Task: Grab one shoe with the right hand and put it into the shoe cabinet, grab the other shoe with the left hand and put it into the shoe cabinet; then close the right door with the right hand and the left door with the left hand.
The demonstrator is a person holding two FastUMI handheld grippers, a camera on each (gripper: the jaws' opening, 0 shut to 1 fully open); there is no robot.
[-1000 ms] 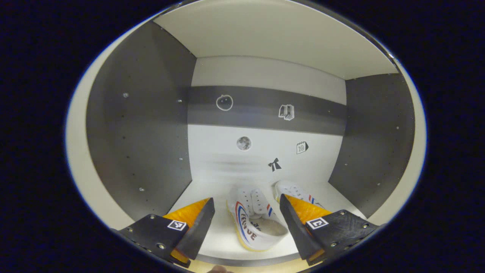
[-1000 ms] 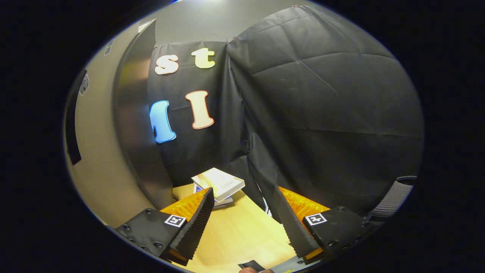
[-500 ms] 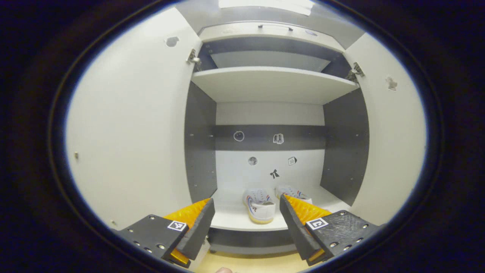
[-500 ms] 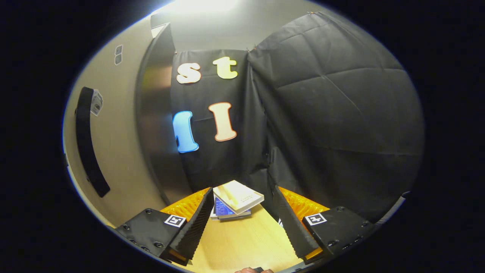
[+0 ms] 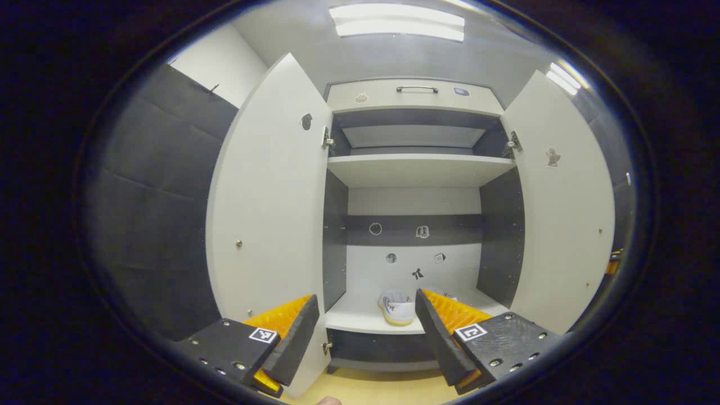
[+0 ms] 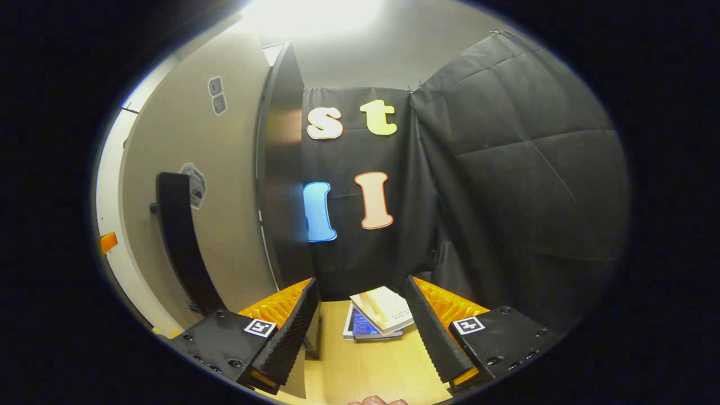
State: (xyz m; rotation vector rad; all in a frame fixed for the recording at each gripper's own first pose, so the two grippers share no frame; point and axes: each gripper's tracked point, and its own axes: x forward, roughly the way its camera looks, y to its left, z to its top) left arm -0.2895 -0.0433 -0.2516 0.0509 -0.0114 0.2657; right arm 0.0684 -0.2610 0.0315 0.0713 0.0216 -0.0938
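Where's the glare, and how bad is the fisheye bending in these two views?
Left gripper view: ceiling lights blow out at the top; both open cabinet doors bow outward, the interior stays sharp. Right gripper view: a bright wash at the top centre, a soft sheen on the door's edge, and its black handle curves.

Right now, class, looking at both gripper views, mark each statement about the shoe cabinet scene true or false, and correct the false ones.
1. Both cabinet doors, the left door and the right door, are shut. False: both stand open.
2. A white shoe sits on the bottom shelf. True.
3. The left gripper grips a shoe. False: it is open and empty.
4. Books lie on the wooden floor. True.
5. The right gripper is open. True.
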